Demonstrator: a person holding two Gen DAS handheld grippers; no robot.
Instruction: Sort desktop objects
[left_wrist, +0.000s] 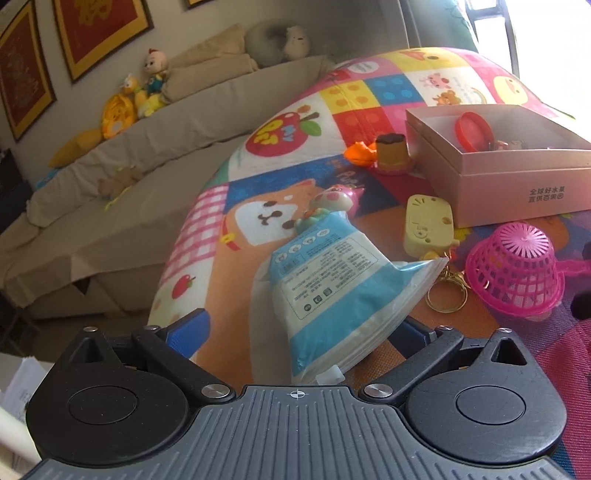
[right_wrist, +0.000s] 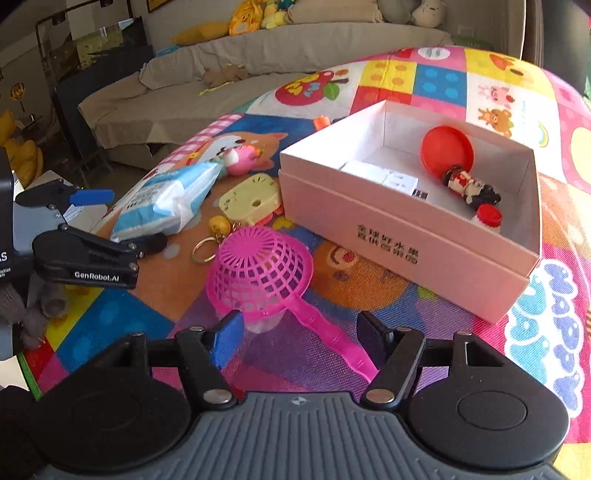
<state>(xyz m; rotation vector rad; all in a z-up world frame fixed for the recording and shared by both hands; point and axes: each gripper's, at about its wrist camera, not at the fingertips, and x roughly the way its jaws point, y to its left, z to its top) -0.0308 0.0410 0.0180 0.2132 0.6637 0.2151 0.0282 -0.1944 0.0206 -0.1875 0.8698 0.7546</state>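
A blue-and-white tissue pack (left_wrist: 325, 291) lies on the colourful play mat, between the wide-open fingers of my left gripper (left_wrist: 303, 332); the same pack (right_wrist: 166, 199) and left gripper (right_wrist: 122, 218) show in the right wrist view. My right gripper (right_wrist: 299, 336) is open around the handle of an upturned pink mesh strainer (right_wrist: 258, 273), not closed on it. A pink open box (right_wrist: 406, 229) holds a red lid (right_wrist: 447, 151), a small figure (right_wrist: 469, 188) and a white block (right_wrist: 380, 177).
A yellow toy with a keyring (right_wrist: 247, 199), a pink pig toy (right_wrist: 240, 158), a pudding toy (left_wrist: 391, 155) and an orange piece (left_wrist: 360, 151) lie on the mat (right_wrist: 443, 81). A beige sofa (left_wrist: 110, 177) with plush toys stands behind. The mat edge drops off at left.
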